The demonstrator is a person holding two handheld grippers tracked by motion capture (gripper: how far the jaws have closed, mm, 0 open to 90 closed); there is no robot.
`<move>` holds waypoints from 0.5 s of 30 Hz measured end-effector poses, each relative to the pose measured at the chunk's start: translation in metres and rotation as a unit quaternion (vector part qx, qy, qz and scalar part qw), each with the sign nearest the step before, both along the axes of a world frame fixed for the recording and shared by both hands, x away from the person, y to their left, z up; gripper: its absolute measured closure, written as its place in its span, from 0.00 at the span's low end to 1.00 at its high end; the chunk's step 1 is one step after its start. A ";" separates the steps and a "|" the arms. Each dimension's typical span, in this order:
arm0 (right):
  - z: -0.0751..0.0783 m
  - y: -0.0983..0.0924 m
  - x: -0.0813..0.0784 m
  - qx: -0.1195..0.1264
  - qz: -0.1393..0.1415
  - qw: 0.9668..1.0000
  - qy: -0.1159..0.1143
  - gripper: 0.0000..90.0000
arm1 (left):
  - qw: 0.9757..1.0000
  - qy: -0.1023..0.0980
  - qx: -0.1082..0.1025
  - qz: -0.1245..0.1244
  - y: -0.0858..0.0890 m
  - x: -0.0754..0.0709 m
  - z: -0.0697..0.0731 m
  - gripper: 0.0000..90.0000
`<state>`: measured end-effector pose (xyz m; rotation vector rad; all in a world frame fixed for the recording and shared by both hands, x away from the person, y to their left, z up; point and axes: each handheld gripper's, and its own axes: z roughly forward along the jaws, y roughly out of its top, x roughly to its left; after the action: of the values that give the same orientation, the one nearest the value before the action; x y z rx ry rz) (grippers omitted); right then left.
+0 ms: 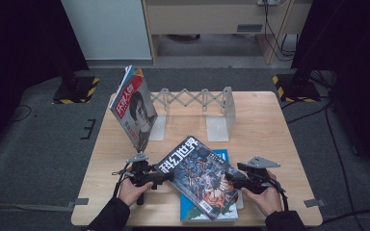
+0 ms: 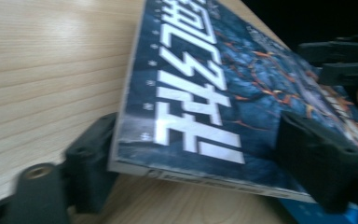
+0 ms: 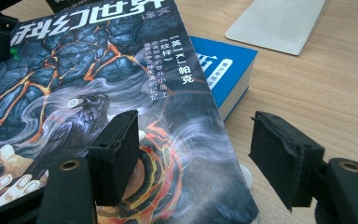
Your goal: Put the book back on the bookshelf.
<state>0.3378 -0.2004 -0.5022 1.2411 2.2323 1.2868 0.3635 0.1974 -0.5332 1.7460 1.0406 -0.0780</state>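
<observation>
A light wooden table (image 1: 270,125) is placed on a grey carpeted floor (image 1: 38,159). At 12 o'clock from the table, a pale wooden cabinet (image 1: 212,19) is seen, and a white panel (image 1: 106,29) is set at 11 o'clock. Black curtains (image 1: 19,38) are hung at 10 and 2 o'clock. Two black stand bases with yellow-black hazard stripes (image 1: 76,90) are put on the floor at 10 and 2 o'clock. Cables (image 1: 337,144) are laid over the carpet at 3 o'clock. Grey tape (image 1: 313,202) is stuck at 4 o'clock. The scene is lit softly from above.
</observation>
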 end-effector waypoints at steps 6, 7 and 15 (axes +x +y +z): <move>0.000 0.000 0.000 0.000 0.000 1.000 0.002 0.36 | 0.999 -0.001 -0.029 0.022 0.008 -0.002 0.013 0.41; 0.000 0.000 0.000 0.001 0.000 1.000 0.002 0.37 | 0.999 -0.008 -0.028 0.024 0.009 -0.004 0.016 0.44; 0.000 -0.001 0.000 -0.003 0.001 1.000 -0.002 0.37 | 0.999 -0.011 -0.033 0.021 0.005 -0.004 0.019 0.50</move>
<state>0.3378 -0.2012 -0.5021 1.2352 2.2333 1.2809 0.3596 0.2021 -0.5145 1.6608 1.0462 -0.0659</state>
